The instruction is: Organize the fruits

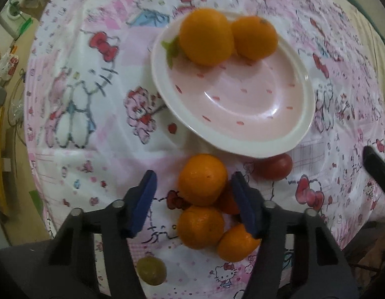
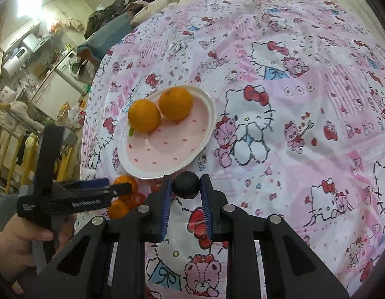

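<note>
A pink plate point(image 1: 242, 148) with a white rim holds two oranges point(image 1: 206, 37) point(image 1: 254, 37) at its far side. Just in front of it lies a heap of several oranges and a red tomato point(image 1: 274, 167). My left gripper point(image 1: 193, 177) points down over the heap, open, with the top orange point(image 1: 202, 179) between its blue pads; the left pad stands clear of the fruit. In the right wrist view my right gripper point(image 2: 187, 186) is shut on a small dark round fruit point(image 2: 187, 184), in front of the plate point(image 2: 167, 147).
A small yellow-green fruit point(image 1: 151, 270) lies near the table's front edge. The round table carries a pink cartoon cloth point(image 2: 292, 124). A hand point(image 2: 18, 236) holds the left gripper point(image 2: 120, 184) at lower left. Furniture and clutter stand beyond the table's left edge.
</note>
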{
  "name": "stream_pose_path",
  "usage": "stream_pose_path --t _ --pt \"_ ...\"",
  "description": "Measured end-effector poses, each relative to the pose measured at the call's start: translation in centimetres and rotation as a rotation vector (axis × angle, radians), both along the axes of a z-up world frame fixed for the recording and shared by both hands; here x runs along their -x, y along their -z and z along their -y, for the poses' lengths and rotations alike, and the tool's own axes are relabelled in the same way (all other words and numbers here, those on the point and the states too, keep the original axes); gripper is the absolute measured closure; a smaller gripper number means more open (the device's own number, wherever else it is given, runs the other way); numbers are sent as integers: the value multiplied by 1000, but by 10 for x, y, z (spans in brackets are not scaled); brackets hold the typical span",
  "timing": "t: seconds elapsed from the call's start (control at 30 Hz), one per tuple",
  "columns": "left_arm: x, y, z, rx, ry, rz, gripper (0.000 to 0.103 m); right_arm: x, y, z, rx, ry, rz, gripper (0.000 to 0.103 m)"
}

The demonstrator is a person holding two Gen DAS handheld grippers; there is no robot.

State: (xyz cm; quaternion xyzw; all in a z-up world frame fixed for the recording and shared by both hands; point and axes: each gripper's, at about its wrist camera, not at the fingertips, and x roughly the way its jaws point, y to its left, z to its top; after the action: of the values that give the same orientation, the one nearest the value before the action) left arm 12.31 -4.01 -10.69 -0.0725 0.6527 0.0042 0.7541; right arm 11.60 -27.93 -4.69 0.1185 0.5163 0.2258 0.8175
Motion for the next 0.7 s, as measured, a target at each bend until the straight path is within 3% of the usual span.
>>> stream_pose_path --t 0.13,0.17,0.2,0.7 --pt "-2 1 -1 6 -15 4 55 -1 -2 2 2 7 7 79" --pt "-1 1 1 14 -4 11 65 -1 -3 1 14 9 15 79" --pt "0 0 4 11 8 14 66 0 -3 1 21 9 20 79" --pt "10 -11 -7 -12 1 51 67 1 -5 -6 35 -2 30 79"
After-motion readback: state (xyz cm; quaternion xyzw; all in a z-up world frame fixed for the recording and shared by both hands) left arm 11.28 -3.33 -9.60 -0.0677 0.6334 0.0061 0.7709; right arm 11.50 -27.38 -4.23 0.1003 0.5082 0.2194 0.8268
